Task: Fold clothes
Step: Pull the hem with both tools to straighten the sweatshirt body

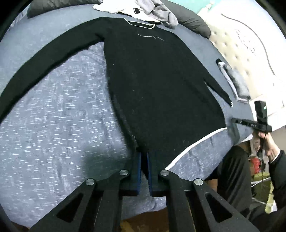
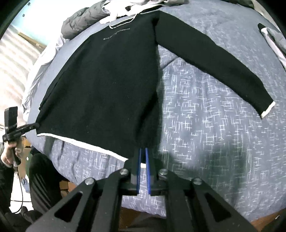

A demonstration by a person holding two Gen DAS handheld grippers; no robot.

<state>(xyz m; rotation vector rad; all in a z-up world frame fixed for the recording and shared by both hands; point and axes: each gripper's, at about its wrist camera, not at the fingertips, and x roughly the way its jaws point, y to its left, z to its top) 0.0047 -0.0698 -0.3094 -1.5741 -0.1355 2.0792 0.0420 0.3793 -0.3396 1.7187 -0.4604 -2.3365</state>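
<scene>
Grippers, left (image 1: pixel 144 153) and right (image 2: pixel 143 149), pinch sweater (image 1: pixel 157 85) hem corners (bedspread (image 1: pixel 53 116) beside).

- One black sweater (image 1: pixel 157 85) with white trim, spread flat at the centre.
- Two sleeves: one toward 9 o'clock, one toward 3 o'clock in the left wrist view.
- Two grippers: left gripper (image 1: pixel 144 155), right gripper (image 2: pixel 143 150).
- One pile of grey clothes (image 1: pixel 153 10) at 12 o'clock.
- One folded grey garment (image 1: pixel 234 80) at 3 o'clock.
- One blue patterned bedspread (image 1: pixel 53 110).

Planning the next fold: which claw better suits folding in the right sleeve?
Right: the right claw grips the sweater hem just beside that sleeve, while the left claw holds the opposite hem corner.
</scene>
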